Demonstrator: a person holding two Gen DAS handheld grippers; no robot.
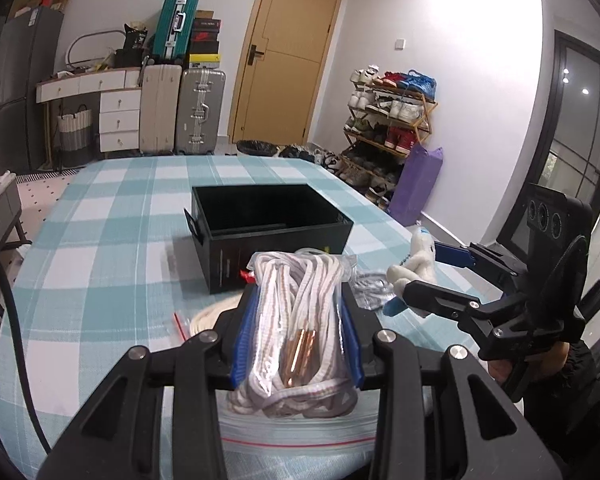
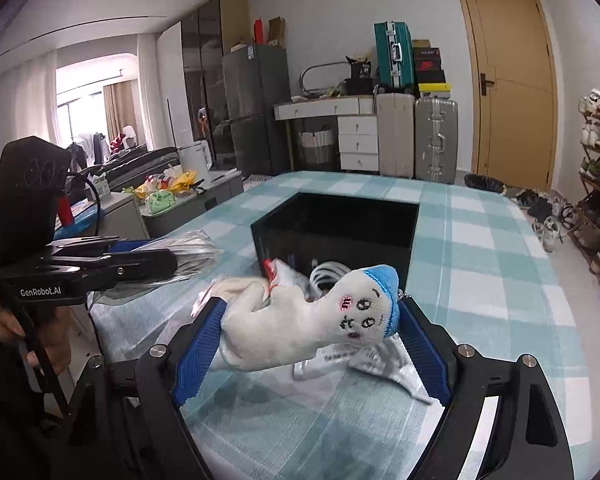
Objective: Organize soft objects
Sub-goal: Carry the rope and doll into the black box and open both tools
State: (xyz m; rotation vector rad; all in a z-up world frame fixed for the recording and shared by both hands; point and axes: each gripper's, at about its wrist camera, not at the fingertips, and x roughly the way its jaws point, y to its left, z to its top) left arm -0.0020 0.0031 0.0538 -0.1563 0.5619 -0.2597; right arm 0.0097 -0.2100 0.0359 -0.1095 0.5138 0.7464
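The left gripper (image 1: 296,344) clamps the rope bag (image 1: 300,320) at frame bottom; the right gripper (image 2: 312,344) clamps the plush (image 2: 300,324), both lifted toward the box (image 2: 336,224) at centre, probably for dropping in.

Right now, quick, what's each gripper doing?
Left gripper: closed on the bagged rope.
Right gripper: closed on the plush toy.

**Two wrist views over one checked table**

The left wrist camera looks forward along its fingers, close above the table (image 1: 100,216), toward the door (image 1: 288,52). The right wrist camera sits low and close too, facing the same wall from further right. Both views share the black box (image 1: 272,232) (image 2: 336,224) and show each other's gripper.
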